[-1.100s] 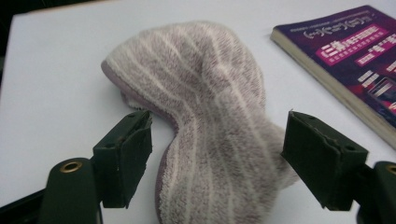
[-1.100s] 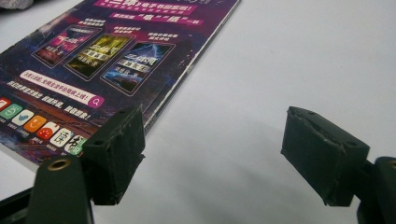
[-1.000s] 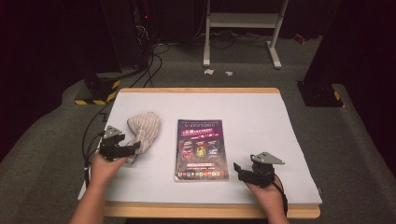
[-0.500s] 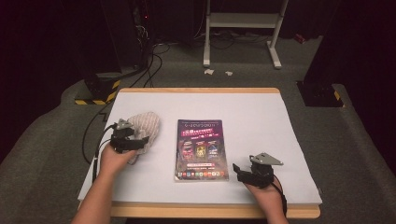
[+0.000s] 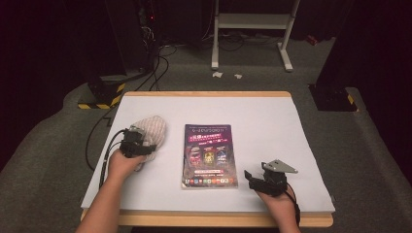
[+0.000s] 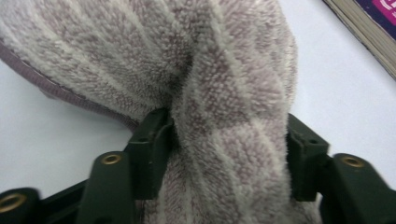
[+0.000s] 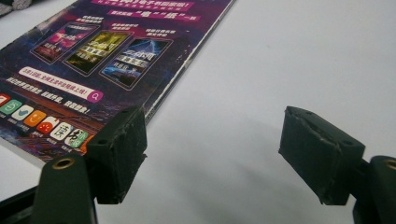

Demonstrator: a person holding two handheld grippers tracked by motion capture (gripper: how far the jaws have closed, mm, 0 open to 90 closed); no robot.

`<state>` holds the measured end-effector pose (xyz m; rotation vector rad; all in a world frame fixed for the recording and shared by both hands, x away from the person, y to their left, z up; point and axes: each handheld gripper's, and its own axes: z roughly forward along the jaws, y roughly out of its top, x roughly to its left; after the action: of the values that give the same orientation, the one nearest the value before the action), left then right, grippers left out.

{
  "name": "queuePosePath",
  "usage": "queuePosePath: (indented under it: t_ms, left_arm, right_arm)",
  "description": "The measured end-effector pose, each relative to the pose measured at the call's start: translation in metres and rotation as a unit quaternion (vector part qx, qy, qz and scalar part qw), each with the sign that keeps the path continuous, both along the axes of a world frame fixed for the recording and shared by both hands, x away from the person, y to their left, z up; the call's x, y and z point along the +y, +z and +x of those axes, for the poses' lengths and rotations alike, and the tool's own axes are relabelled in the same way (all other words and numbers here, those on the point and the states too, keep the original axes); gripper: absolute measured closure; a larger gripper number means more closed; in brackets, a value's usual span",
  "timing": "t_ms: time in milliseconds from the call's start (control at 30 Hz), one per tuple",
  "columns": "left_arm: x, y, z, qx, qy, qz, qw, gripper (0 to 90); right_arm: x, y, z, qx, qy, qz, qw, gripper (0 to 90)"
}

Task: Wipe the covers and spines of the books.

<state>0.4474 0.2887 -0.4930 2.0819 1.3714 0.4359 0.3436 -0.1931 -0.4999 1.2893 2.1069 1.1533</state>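
Observation:
A striped beige towel (image 5: 151,130) (image 6: 224,84) lies bunched at the table's left side. My left gripper (image 5: 140,143) (image 6: 229,144) reaches into its near edge. Its jaws have just been closing, and a thick fold of the cloth sits squeezed between both pads. A purple magazine (image 5: 209,155) (image 7: 93,56) lies flat in the middle of the white table (image 5: 267,121). My right gripper (image 5: 252,176) (image 7: 212,154) rests low on the table just right of the magazine's near corner. It is open, with bare table between its fingers.
The table has a wooden rim (image 5: 209,94) at the back and front. Behind it on the floor stand a white metal frame (image 5: 252,29), a black-and-yellow striped base (image 5: 99,99) and loose cables (image 5: 160,58). A cable (image 5: 97,145) trails off the table's left edge.
My left hand has slid forward and to the right into the towel, and its jaws have drawn in around a fold of cloth. The right hand and the magazine have stayed put.

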Motion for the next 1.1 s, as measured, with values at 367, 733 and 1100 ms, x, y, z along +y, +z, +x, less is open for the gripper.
queuePosePath:
  t_ms: [367,733,1100]
  left_arm:
    - [0.007,0.001,-0.013,-0.049,0.013,-0.023,0.9984,69.7]
    - [0.003,0.019,-0.044,-0.124,-0.004,-0.067,0.99,70.2]
    - [-0.023,0.031,-0.068,-0.17,-0.045,-0.092,0.9801,70.2]
  right_arm:
    - [0.0,0.0,0.0,-0.002,0.001,-0.003,1.0,24.7]
    - [-0.003,-0.001,0.0,-0.005,-0.002,-0.005,1.0,25.5]
    - [-0.009,0.005,-0.001,-0.013,-0.005,-0.01,0.9999,26.0]
